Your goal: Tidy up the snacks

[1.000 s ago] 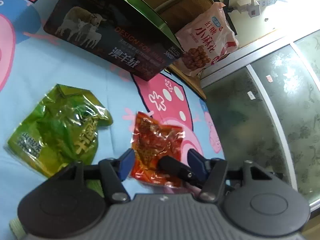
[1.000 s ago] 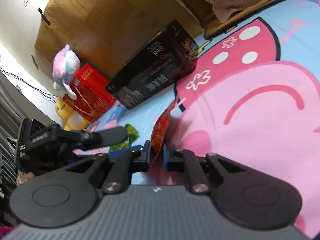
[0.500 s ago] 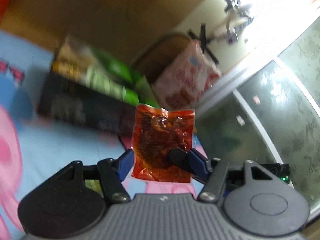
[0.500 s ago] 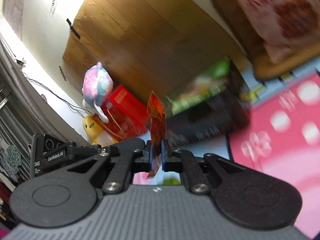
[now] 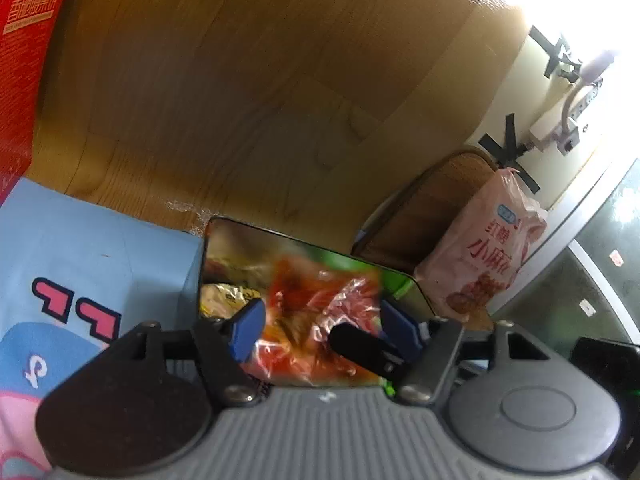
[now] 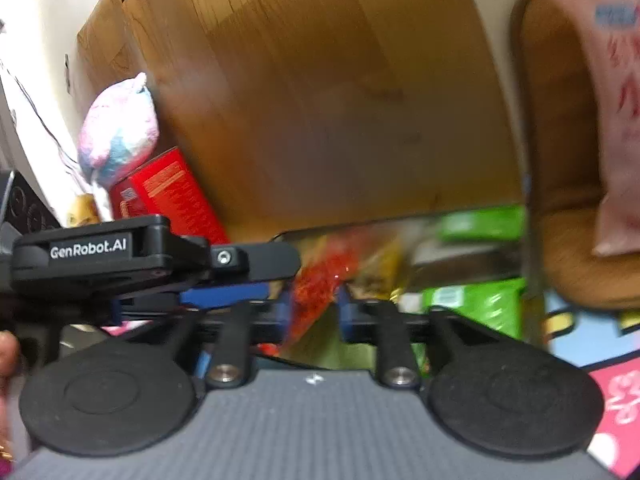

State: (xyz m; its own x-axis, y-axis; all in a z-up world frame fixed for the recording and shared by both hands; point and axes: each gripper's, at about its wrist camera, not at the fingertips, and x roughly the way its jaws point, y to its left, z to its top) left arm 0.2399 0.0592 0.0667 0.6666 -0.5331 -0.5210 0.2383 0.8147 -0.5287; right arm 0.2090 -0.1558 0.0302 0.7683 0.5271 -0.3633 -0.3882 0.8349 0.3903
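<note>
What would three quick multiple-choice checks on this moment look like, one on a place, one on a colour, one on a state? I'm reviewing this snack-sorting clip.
1. Where is the red snack packet?
A. Flat on the blue blanket
B. Over the open dark box, between the gripper fingers
C. On the wooden chair

2. What colour are the left gripper finger pads?
A. Blue
B. Yellow
C. White

3. How are the right gripper jaws?
A. Clamped flat together
B. Apart, opening, packet between them
C. Out of view

Answers: 1 B, the packet hangs above the box's contents; 2 A, both pads show blue; 3 B, a gap shows beside the packet.
</note>
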